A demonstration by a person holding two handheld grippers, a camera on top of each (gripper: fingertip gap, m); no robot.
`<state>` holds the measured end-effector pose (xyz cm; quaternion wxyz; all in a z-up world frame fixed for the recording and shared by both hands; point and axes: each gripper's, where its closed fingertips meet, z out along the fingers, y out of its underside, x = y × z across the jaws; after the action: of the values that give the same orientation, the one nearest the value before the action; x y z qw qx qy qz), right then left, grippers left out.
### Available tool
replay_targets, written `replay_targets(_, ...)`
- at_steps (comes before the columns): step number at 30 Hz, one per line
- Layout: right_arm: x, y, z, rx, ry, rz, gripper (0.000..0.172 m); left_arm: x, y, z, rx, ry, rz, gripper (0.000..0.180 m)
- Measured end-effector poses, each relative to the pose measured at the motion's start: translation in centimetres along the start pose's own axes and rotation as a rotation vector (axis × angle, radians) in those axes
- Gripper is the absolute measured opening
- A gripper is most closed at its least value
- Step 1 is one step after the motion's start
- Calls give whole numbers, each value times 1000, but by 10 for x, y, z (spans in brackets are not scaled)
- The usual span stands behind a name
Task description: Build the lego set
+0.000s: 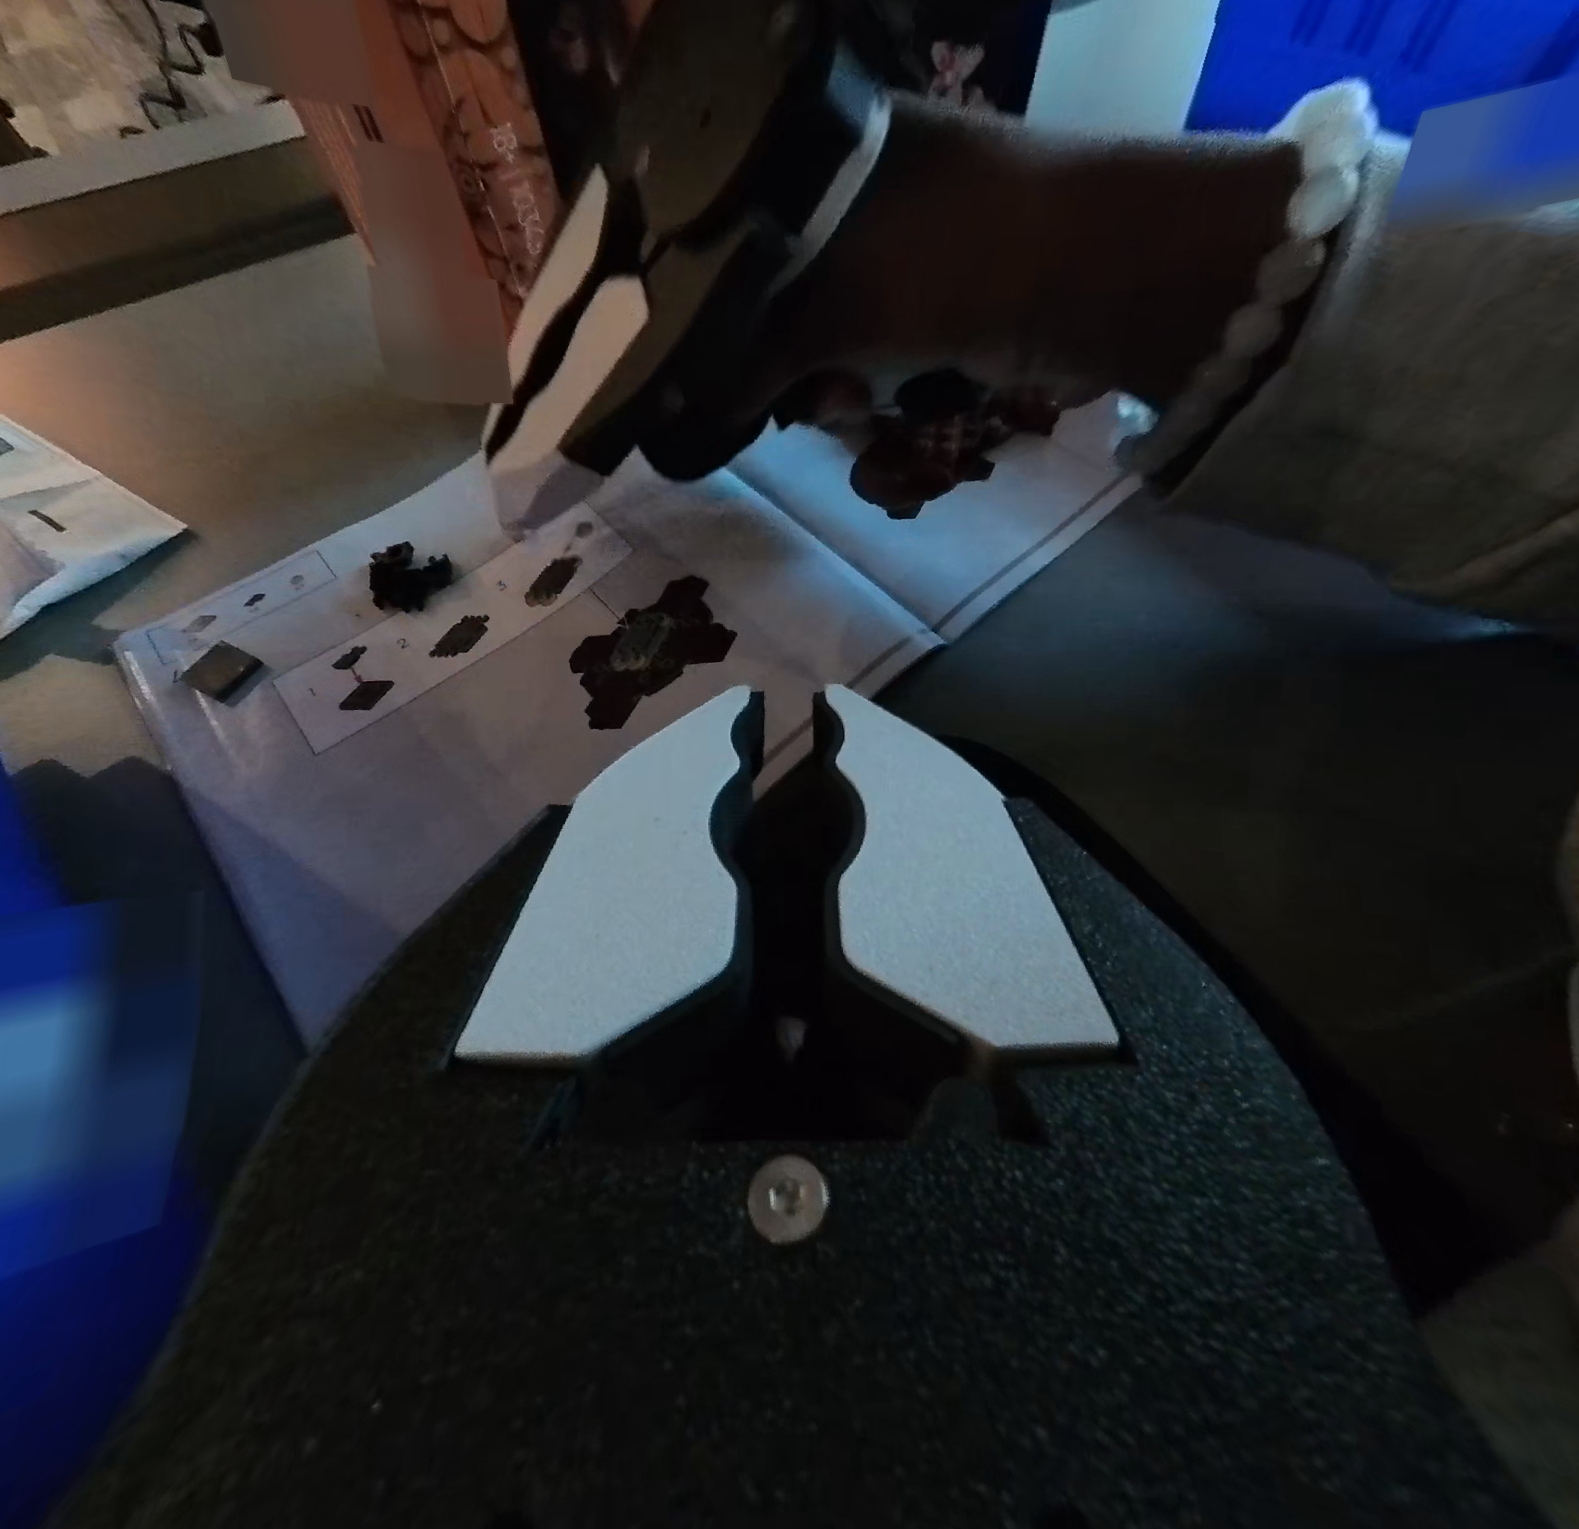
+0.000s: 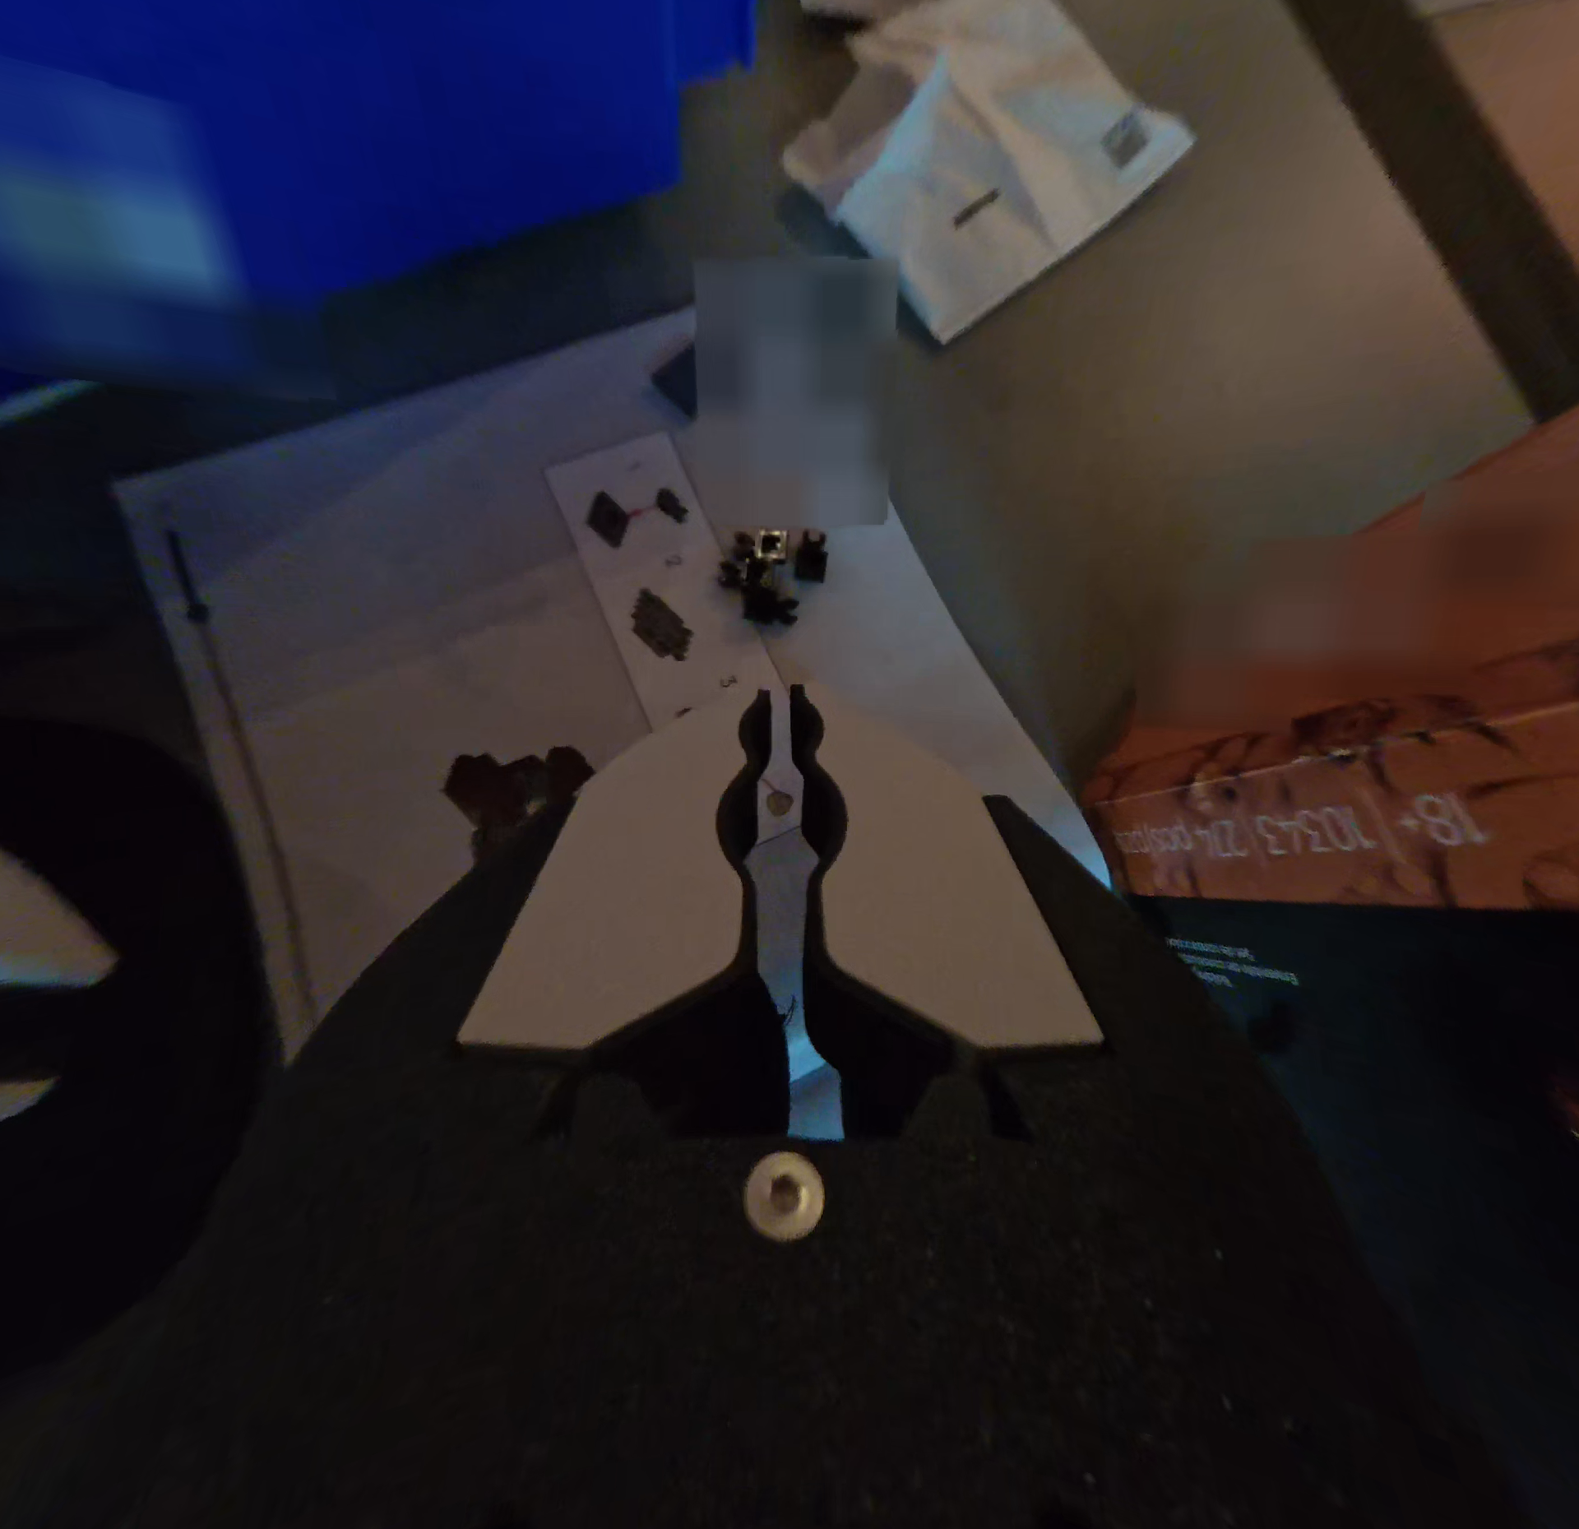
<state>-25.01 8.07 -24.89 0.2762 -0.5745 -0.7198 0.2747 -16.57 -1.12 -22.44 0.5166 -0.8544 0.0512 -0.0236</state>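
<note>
Both grippers hang over an open instruction booklet (image 1: 402,804) lying on the table. Left gripper (image 1: 788,702) has its jaws at a narrow gap with nothing between them, just the page's right edge underneath. Right gripper (image 2: 781,695) looks nearly pinched together, only a thin slit showing paper, nothing gripped as far as I can see. Straight ahead of the right one, near but not touching, sits a little clump of black brick pieces (image 2: 765,578) on the page. From the left gripper that same clump is well off up-left, so the right one's clearly nearer. A printed cardboard box (image 2: 1333,804) stands beside the booklet.
</note>
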Motion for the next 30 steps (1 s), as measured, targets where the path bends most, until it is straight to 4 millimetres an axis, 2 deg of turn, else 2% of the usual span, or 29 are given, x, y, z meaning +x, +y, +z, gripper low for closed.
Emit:
replay_targets(8,-23,-11,-21,86,-88,21,15,2,2,2,-16,6,22,11)
replay_targets(13,-27,-7,-29,100,-68,-3,10,3,3,2,-20,9,23,13)
replay_targets(16,-28,-1,-29,87,-57,-3,7,2,2,2,-14,8,20,16)
replay_targets(25,-46,19,-26,-13,-68,-74,5,6,4,3,-26,44,15,28)
replay_targets(30,-47,28,-25,-63,-56,-103,5,7,4,3,-29,70,2,40)
